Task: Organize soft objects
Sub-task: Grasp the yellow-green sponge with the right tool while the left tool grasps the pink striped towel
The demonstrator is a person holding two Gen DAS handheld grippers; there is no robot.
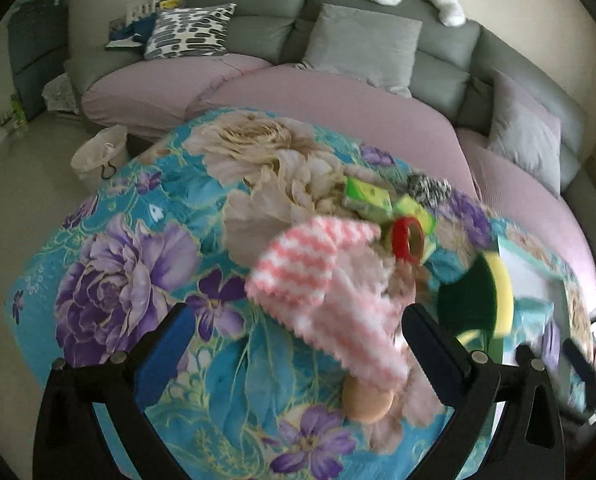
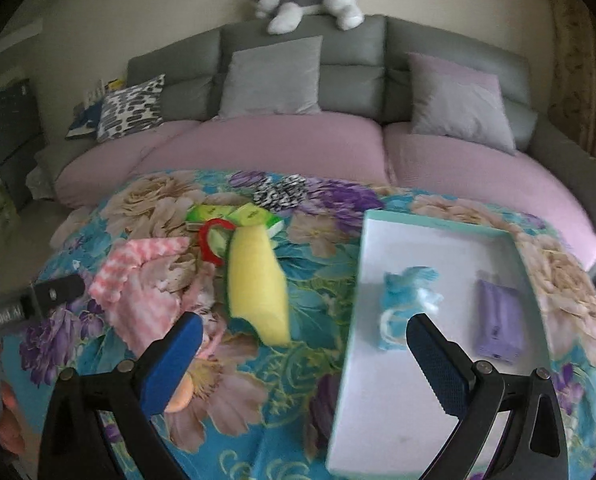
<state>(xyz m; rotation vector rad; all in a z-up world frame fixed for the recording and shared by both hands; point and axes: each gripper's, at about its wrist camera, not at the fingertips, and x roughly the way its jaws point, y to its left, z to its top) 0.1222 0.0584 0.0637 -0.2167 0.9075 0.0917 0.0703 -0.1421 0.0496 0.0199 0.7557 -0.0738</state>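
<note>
Both hand-held grippers, left (image 1: 298, 344) and right (image 2: 301, 352), gape wide, empty, beside the box rim (image 2: 351, 320).

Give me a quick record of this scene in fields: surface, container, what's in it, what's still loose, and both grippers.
surface: floral blue cloth
container: shallow white box with teal rim
in box: fluffy blue soft toy; small purple pouch
loose: pink-and-white striped knit piece; yellow-green sponge; red tape ring
left gripper: jaws open, empty
right gripper: jaws open, empty
</note>
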